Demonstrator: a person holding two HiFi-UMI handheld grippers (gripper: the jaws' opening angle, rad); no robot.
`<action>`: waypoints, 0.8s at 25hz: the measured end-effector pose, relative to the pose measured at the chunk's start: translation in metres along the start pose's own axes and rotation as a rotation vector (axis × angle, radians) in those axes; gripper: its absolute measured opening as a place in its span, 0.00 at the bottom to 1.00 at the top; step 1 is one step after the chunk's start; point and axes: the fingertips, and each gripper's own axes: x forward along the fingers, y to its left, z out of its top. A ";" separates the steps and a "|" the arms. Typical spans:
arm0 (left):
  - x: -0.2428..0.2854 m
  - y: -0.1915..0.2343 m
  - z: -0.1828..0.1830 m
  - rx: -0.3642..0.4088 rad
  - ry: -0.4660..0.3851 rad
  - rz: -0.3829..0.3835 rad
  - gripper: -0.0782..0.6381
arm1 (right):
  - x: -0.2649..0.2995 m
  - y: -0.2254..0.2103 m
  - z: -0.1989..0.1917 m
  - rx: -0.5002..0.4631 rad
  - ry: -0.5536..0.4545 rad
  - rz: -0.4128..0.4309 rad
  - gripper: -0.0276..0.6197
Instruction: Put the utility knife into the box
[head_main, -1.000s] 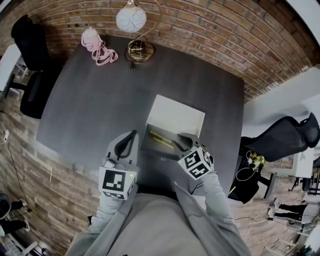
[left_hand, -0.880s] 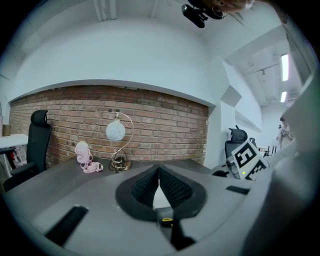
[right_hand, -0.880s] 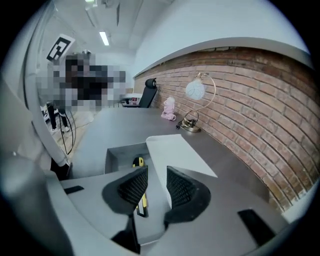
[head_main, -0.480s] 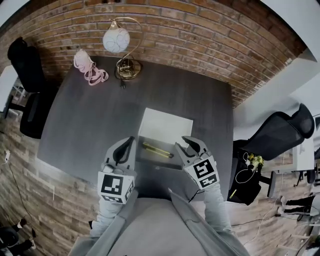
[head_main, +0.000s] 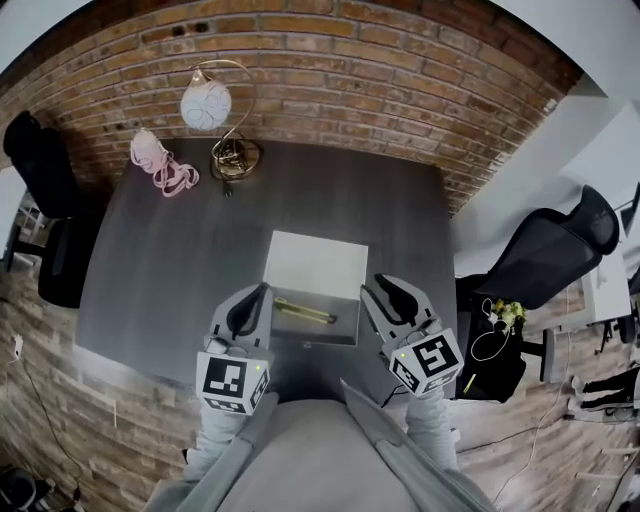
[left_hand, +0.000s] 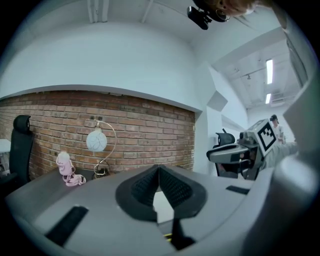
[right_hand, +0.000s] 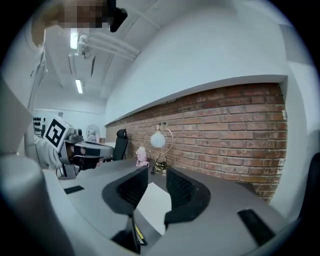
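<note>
On table (head_main: 150, 260), knife (head_main: 303, 311) in box (head_main: 312, 340); left hand-held gripper (head_main: 263, 290) closed, right hand-held gripper (head_main: 386, 286) spread.

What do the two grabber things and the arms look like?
The left gripper and right gripper are light grey plastic, with dark ribbed pads inside pointed jaws. Each carries a white cube printed with black square markers. The person wears grey sleeves.
</note>
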 end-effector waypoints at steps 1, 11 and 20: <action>0.001 -0.002 0.001 0.001 -0.004 -0.006 0.14 | -0.004 -0.001 0.004 0.009 -0.018 -0.010 0.24; 0.013 -0.018 0.005 0.004 -0.015 -0.049 0.14 | -0.038 -0.014 0.016 0.048 -0.108 -0.116 0.14; 0.017 -0.024 -0.002 0.003 0.012 -0.080 0.14 | -0.049 -0.017 0.010 0.130 -0.138 -0.171 0.07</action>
